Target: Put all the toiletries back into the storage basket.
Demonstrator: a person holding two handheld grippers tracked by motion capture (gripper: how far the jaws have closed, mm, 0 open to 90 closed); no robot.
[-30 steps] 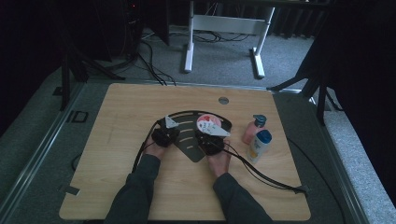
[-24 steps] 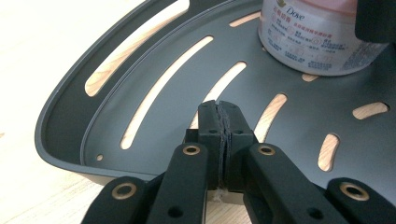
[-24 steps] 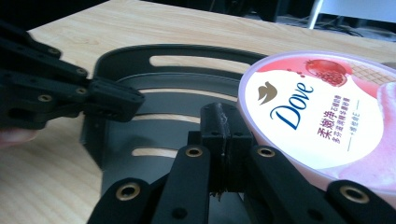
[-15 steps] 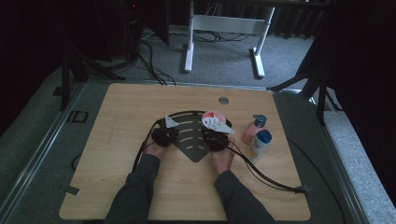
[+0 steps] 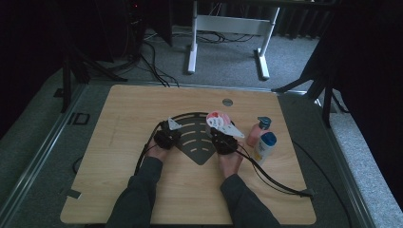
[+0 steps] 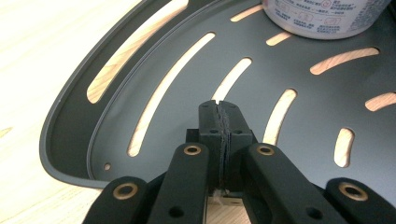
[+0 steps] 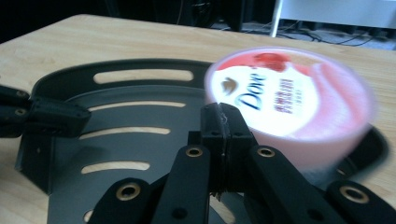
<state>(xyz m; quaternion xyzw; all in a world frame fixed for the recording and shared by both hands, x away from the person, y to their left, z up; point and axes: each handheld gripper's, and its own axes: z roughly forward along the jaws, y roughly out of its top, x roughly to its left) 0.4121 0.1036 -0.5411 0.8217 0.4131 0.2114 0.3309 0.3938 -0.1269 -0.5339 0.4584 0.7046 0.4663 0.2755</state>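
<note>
Wooden table: tub beyond right claw.

- Slotted tray sits mid-table, narrow end toward the person.
- Round tub is on the tray's far right part.
- Two bottles stand just right of the tray, one behind the other.
- Left gripper at the tray's left edge, right gripper at its right.
</note>
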